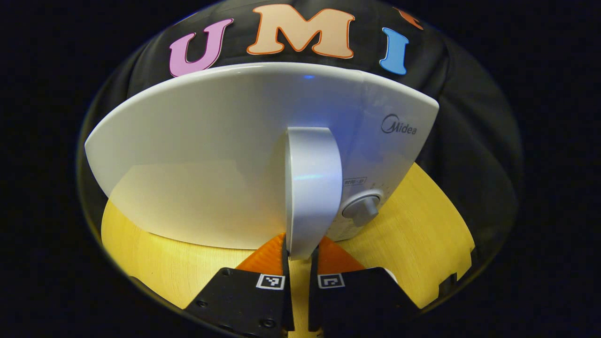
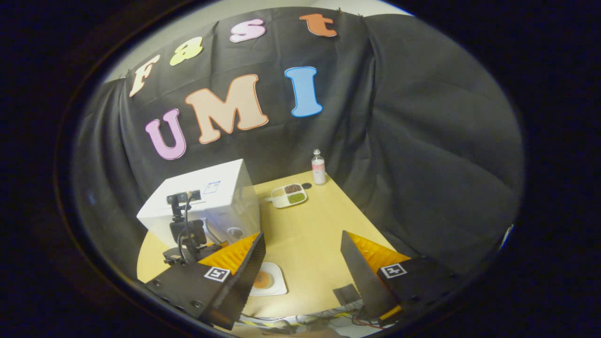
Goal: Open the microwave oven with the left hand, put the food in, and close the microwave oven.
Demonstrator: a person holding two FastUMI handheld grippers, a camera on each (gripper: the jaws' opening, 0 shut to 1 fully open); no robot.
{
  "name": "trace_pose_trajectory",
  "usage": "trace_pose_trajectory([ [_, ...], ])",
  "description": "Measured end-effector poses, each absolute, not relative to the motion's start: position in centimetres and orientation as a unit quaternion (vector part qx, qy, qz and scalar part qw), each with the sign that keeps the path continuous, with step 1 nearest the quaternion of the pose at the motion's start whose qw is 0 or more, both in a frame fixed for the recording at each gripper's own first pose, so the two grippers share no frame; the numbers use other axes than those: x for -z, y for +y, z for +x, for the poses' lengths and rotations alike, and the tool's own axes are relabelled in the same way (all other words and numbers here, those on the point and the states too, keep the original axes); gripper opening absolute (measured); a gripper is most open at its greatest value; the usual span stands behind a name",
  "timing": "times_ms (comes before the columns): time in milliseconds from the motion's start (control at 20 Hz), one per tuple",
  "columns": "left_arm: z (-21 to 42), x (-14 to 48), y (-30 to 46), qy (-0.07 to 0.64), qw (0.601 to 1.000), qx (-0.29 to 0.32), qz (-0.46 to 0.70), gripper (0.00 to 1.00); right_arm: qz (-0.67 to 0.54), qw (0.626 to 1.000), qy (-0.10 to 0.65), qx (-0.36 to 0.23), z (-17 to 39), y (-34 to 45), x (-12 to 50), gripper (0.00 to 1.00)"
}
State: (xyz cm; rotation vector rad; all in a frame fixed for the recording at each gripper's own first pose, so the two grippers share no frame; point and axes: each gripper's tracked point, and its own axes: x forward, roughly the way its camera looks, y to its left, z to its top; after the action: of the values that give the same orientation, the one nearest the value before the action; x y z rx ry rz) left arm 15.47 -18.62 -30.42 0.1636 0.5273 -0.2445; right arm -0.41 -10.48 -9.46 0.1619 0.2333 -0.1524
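Observation:
The white microwave point(image 1: 202, 159) stands close ahead in the left gripper view, its door flush with the body. My left gripper point(image 1: 300, 252) is shut on the lower end of the vertical door handle point(image 1: 312, 183). In the right gripper view the microwave point(image 2: 211, 197) sits at the table's left, and the left gripper point(image 2: 188, 239) with its camera is held against its front. A white square plate with a round brownish food point(image 2: 264, 280) lies on the table below my right gripper point(image 2: 300, 263), which hangs open and empty high above the table.
A round knob point(image 1: 362, 206) sits right of the handle. On the wooden table point(image 2: 310, 234), a compartment tray with grains point(image 2: 288, 195) and a small bottle point(image 2: 318, 166) stand at the far edge. Black cloth walls the booth. Cables lie at the near edge.

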Motion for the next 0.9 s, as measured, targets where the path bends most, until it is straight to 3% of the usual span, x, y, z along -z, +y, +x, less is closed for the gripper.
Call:
trace_pose_trajectory([
  [300,15.4,30.3,-18.6,0.253,0.958,0.113,0.069,0.05,0.080,0.987,0.128,0.059,-0.8,-10.2,10.5,0.91],
  [750,15.3,30.2,-18.5,0.252,0.959,0.109,0.065,0.04,0.078,0.985,0.155,0.015,-0.2,-7.7,12.6,0.90],
  [900,12.3,30.6,-17.6,0.263,0.956,0.112,0.060,0.02,0.072,0.982,0.172,0.000,0.7,-6.4,14.0,0.89],
])
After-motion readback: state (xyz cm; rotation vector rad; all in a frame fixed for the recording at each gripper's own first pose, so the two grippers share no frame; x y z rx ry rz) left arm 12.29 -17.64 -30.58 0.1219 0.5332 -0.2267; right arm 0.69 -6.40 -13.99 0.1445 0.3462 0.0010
